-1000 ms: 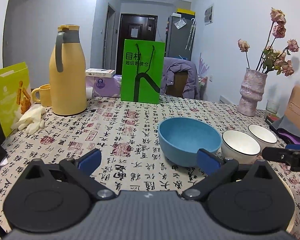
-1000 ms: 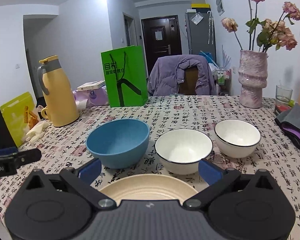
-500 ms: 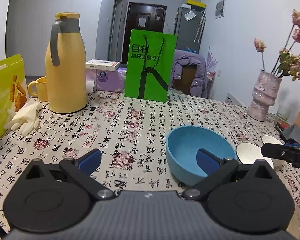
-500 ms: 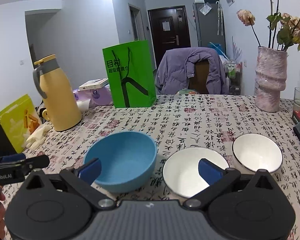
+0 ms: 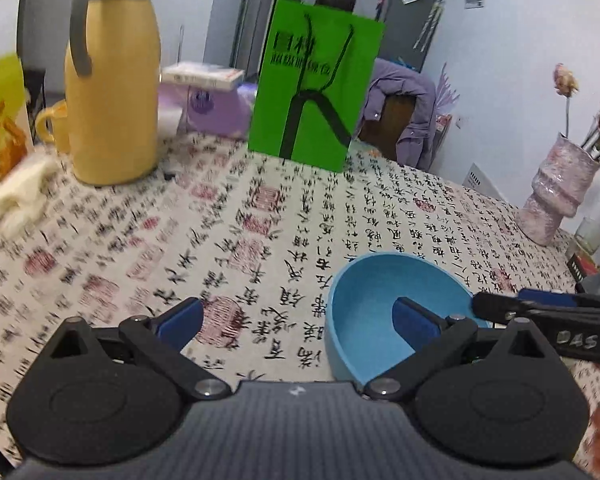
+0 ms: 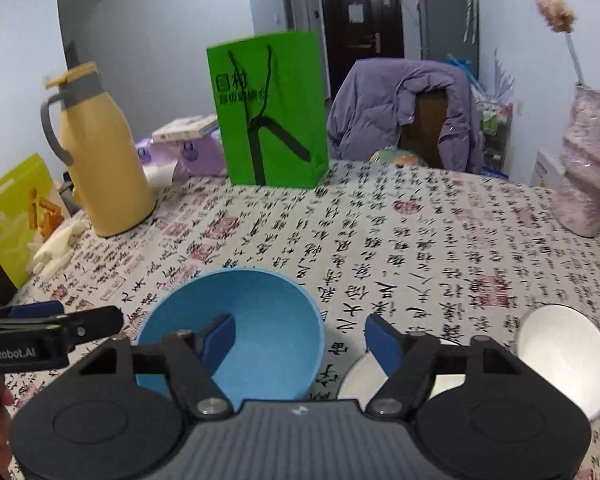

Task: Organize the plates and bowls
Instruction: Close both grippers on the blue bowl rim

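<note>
Both my grippers have slid forward to the blue bowl; right gripper closing astride its rim, left gripper wide, empty.

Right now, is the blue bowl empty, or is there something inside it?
Empty. The blue bowl stands upright on the tablecloth, and both wrist views show its inside bare, with no food or liquid; only one right gripper finger reaches over its rim.

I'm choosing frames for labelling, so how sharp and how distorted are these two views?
Left wrist view: motion blur smears the tablecloth print and gloves at left; the blue bowl stays fairly crisp. Right wrist view: mild blur on the cloth at right, near the vase. Both views: fisheye bending and dark corners.
</note>
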Tool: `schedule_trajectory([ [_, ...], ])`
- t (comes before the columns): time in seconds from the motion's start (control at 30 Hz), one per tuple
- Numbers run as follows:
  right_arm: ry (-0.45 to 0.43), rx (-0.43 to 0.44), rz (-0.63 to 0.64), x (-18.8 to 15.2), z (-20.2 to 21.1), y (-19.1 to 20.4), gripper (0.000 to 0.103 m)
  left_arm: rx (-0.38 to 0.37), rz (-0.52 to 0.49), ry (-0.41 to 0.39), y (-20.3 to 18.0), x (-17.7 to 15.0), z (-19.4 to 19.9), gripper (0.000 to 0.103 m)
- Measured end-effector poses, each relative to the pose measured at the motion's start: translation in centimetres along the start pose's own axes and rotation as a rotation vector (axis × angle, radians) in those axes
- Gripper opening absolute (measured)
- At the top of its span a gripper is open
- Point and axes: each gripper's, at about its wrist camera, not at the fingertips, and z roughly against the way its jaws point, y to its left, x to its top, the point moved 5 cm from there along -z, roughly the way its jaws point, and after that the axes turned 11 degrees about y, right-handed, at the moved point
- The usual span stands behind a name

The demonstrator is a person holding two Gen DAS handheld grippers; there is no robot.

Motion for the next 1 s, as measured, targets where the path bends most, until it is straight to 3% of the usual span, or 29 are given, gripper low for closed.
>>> schedule_trajectory([
  [0.17,0.062,-0.002,0.011,0.7,-2.9,-0.1,0.057,-0.03,0.028,0.063,0.0,0.2,-2.4,0.092],
  [0.37,0.106,-0.006,0.031,0.7,-5.1,-0.3,0.054,-0.046,0.025,0.079,-0.2,-0.2,-4.2,0.079],
  [0.5,0.126,-0.001,0.045,0.6,-5.9,-0.4,0.045,-0.048,0.017,0.084,-0.3,-0.3,-5.0,0.074],
  [0.8,0.158,0.01,0.054,0.3,-6.9,-0.4,0.026,-0.053,0.033,0.102,0.1,-0.6,-5.9,0.046],
  [0.93,0.166,0.012,0.054,0.1,-7.2,-0.4,0.016,-0.071,0.035,0.104,0.0,-0.7,-6.0,0.027],
  [1.0,0.168,0.021,0.05,0.0,-7.3,-0.3,0.013,-0.079,0.041,0.107,0.0,-0.8,-6.2,0.026],
])
